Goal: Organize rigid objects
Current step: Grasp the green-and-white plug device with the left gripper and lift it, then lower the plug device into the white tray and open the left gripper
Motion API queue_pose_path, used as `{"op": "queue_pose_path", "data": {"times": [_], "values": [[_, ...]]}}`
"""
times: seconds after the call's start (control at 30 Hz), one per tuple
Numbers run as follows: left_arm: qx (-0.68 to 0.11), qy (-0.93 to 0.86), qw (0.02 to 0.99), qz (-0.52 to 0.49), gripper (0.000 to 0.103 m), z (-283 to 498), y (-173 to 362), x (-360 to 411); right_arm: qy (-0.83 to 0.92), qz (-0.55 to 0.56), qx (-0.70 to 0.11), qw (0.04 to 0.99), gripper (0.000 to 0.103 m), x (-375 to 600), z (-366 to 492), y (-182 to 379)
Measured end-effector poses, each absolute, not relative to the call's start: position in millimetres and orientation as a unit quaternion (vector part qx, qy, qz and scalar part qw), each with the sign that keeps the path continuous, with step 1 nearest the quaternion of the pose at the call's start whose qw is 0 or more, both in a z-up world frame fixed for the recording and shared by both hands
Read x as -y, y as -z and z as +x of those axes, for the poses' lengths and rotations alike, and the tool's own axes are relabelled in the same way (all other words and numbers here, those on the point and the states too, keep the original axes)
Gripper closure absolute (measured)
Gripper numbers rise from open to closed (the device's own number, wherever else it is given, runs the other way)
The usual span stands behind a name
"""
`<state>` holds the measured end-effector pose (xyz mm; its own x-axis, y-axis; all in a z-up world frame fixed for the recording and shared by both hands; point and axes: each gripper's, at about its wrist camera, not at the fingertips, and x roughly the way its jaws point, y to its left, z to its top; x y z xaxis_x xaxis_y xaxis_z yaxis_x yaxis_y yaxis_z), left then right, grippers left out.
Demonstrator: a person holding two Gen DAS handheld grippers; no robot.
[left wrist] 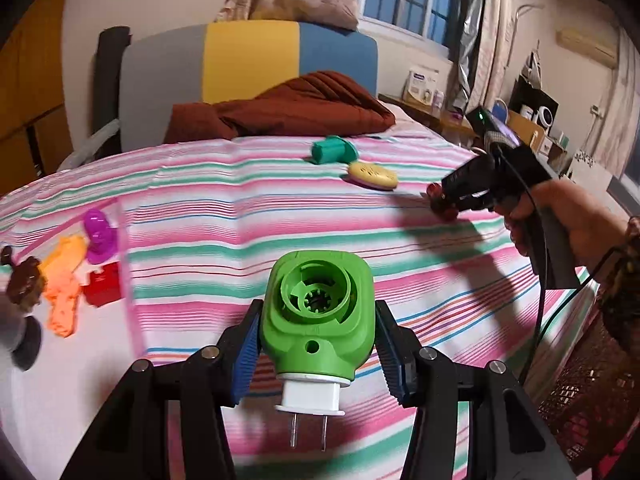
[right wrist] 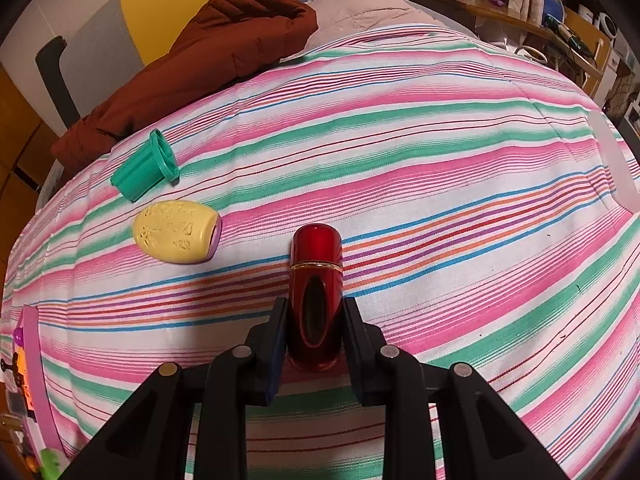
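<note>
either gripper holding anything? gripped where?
Left gripper clamps the green plug-in device by its body sides, prongs toward camera. Right gripper pinches the red bottle around its lower body.

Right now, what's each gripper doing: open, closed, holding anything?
Left gripper: closed on the green plug-in device.
Right gripper: closed on the red bottle.

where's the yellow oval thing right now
The yellow oval piece lies on the striped bedspread, left of the red bottle in the right gripper, just below the teal cap.
</note>
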<state>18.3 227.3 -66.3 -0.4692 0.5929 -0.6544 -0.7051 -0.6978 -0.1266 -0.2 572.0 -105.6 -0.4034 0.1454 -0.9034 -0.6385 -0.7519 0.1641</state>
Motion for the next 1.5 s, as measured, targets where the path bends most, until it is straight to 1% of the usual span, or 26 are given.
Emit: {"op": "queue_pose_path", "data": {"times": [0.17,0.43,0.6,0.7,0.87,1.3,1.37,1.4,1.47,1.5], "values": [[-0.065,-0.863,0.361,-0.348,0.050,15,58,-197,-0.800,-0.489,-0.245,0.247,0.077,-568,0,108],[-0.028,-0.884,0.289,-0.366,0.050,0,59,-127,-0.803,-0.492,-0.228,0.249,0.077,-568,0,108],[-0.021,-0.896,0.235,-0.377,0.050,-12,68,-89,-0.803,-0.492,-0.224,0.250,0.077,-571,-1,108],[-0.030,-0.900,0.202,-0.386,0.050,-20,74,-74,-0.804,-0.492,-0.219,0.252,0.077,-570,-2,110],[-0.041,-0.901,0.161,-0.401,0.050,-32,87,-55,-0.804,-0.493,-0.212,0.254,0.077,-568,-4,111],[-0.059,-0.908,0.126,-0.395,0.049,-40,99,-41,-0.805,-0.493,-0.209,0.255,0.077,-567,-6,111],[-0.063,-0.912,0.124,-0.386,0.048,-37,98,-41,-0.805,-0.493,-0.209,0.256,0.077,-566,-7,110],[-0.062,-0.914,0.122,-0.382,0.045,-36,96,-41,-0.805,-0.494,-0.208,0.256,0.077,-566,-7,110],[-0.050,-0.919,0.118,-0.374,0.038,-33,92,-38,-0.805,-0.493,-0.209,0.256,0.077,-566,-7,110],[-0.042,-0.921,0.118,-0.370,0.031,-31,90,-37,-0.805,-0.493,-0.209,0.256,0.077,-566,-7,110]]}}
